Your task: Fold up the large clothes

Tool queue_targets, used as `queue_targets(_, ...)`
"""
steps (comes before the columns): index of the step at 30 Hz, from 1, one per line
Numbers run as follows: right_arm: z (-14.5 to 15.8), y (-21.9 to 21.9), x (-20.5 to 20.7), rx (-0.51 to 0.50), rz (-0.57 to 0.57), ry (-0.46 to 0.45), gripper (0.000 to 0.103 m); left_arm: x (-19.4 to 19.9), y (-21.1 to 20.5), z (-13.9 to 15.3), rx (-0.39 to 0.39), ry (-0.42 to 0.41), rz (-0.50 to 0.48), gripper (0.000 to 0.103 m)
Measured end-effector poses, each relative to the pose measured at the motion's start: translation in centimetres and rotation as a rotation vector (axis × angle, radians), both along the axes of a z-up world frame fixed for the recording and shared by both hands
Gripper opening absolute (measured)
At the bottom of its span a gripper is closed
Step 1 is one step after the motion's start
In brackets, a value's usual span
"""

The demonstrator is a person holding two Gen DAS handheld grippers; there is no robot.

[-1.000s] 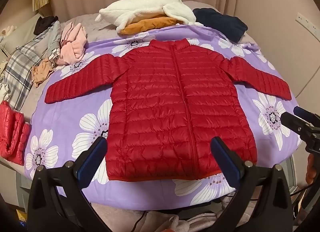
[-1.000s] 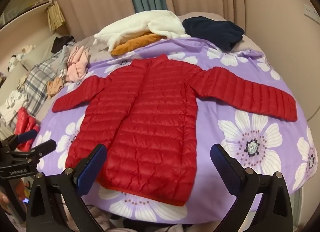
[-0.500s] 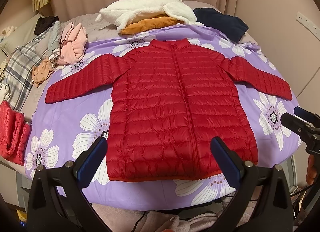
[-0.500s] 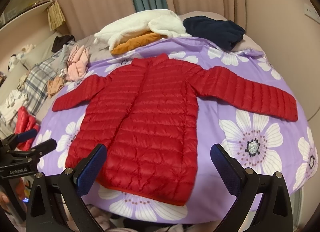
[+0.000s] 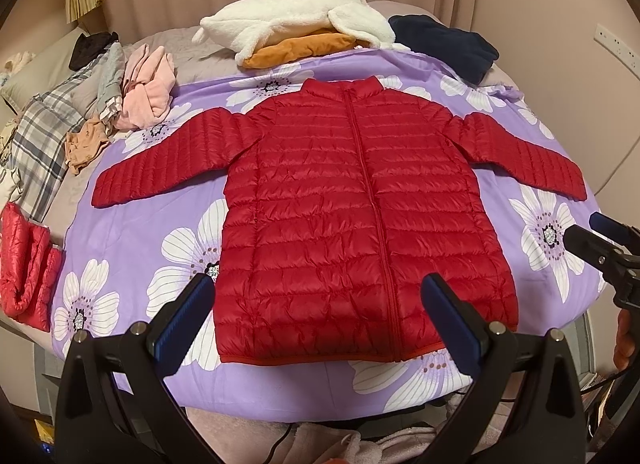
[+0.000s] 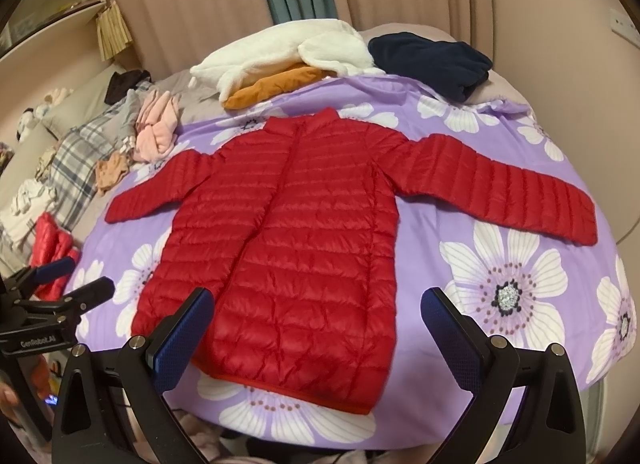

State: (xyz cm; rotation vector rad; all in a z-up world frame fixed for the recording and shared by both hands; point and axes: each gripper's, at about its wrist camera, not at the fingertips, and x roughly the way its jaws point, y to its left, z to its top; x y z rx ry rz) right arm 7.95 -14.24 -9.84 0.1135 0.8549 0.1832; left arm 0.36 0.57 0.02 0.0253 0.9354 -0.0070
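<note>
A red quilted puffer jacket (image 5: 352, 215) lies flat, zipped, face up on a purple flowered sheet (image 5: 132, 232), both sleeves spread out to the sides. It also shows in the right wrist view (image 6: 292, 248). My left gripper (image 5: 318, 320) is open and empty, hovering above the jacket's hem near the bed's front edge. My right gripper (image 6: 316, 332) is open and empty, above the hem on the jacket's right side. The right gripper also shows at the right edge of the left wrist view (image 5: 600, 240), and the left gripper at the left edge of the right wrist view (image 6: 68, 284).
A white fleece (image 5: 288, 23) over an orange garment (image 5: 300, 49) and a navy garment (image 5: 444, 45) lie at the bed's far end. Pink clothes (image 5: 148, 91), plaid fabric (image 5: 40, 139) and a folded red jacket (image 5: 24, 260) lie at the left. A wall stands on the right.
Both grippers have drifted very slightly; the view of the jacket has barely shifted. The jacket has not moved and both grippers stay open.
</note>
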Motion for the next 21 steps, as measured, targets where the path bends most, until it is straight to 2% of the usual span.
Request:
queue_targets(5, -0.1, 0.0, 0.1, 0.007, 0.002, 0.001, 0.102, 0.1, 0.3, 0.0, -0.004, -0.008, -0.001, 0.103)
queue_targets(13, -0.5, -0.4, 0.3, 0.022, -0.009, 0.001, 0.102, 0.5, 0.3, -0.3, -0.005, 0.028, 0.011, 0.103)
queue_targets(16, -1.1, -1.8, 0.6, 0.091, -0.015, -0.02, 0.102, 1.4, 0.8, -1.2, -0.06, 0.024, 0.035, 0.103)
queue_targets(18, -2.2, -3.4, 1.4, 0.155, -0.042, 0.011, 0.102, 2.4, 1.3, -2.3, -0.096, 0.063, 0.07, 0.103)
queue_targets(20, -3.8, -5.6, 2.2, 0.288, -0.084, 0.022, 0.102, 3.3, 2.0, -3.6, -0.117, 0.1, 0.118, 0.103)
queue_targets(21, -4.7, -6.6, 2.6, 0.323, -0.108, 0.041, 0.102, 3.7, 2.4, -4.2, -0.139, 0.122, 0.138, 0.103)
